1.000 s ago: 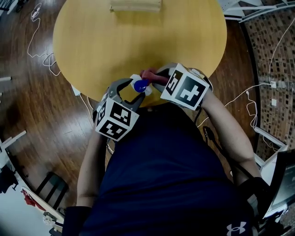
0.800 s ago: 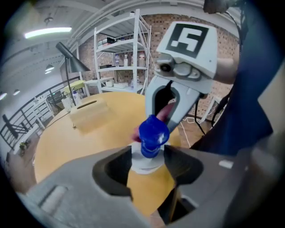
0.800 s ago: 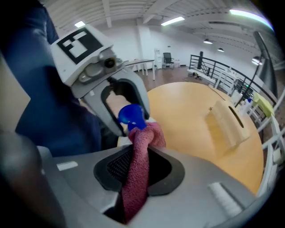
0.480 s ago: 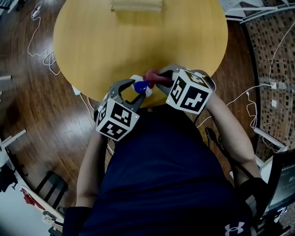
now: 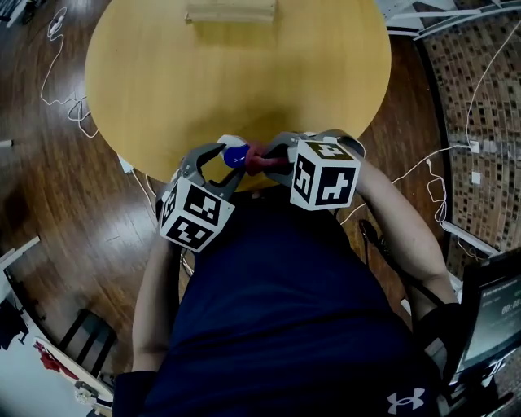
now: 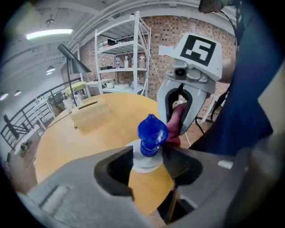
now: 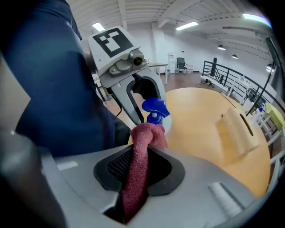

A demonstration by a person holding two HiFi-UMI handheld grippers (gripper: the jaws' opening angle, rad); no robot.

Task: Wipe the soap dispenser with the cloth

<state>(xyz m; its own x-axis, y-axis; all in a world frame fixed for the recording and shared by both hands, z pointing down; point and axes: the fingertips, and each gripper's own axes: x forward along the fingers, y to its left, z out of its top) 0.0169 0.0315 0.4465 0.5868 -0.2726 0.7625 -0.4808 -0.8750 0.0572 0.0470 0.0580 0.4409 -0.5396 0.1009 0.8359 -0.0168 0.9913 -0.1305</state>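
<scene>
1. The left gripper [image 5: 221, 160] holds the soap dispenser [image 6: 151, 131]: its fingers have just been closing, and they now press on either side of the white body, with the blue pump head standing up above them.
2. The soap dispenser sits at the near edge of the round yellow bench [image 5: 244, 73], close in front of the person's dark blue shirt [image 5: 285, 309]. No view shows whether its base rests on the bench.
3. The right gripper [image 5: 270, 155] faces the left one from the other side of the dispenser. Its fingers pinch a dark red cloth [image 7: 136, 178], which runs up between the pads in a narrow fold.
4. The bunched free end of the cloth sticks out past the fingertips and touches the dispenser just below the pump head, on the side towards the right gripper.
5. Both grippers point down and inwards, and their marker cubes lie between the dispenser and the person.
6. A pale wooden block [image 5: 230, 11] lies at the far edge of the bench, well apart from the dispenser.
7. White cables trail over the dark wooden floor [image 5: 49, 187] around the bench.
</scene>
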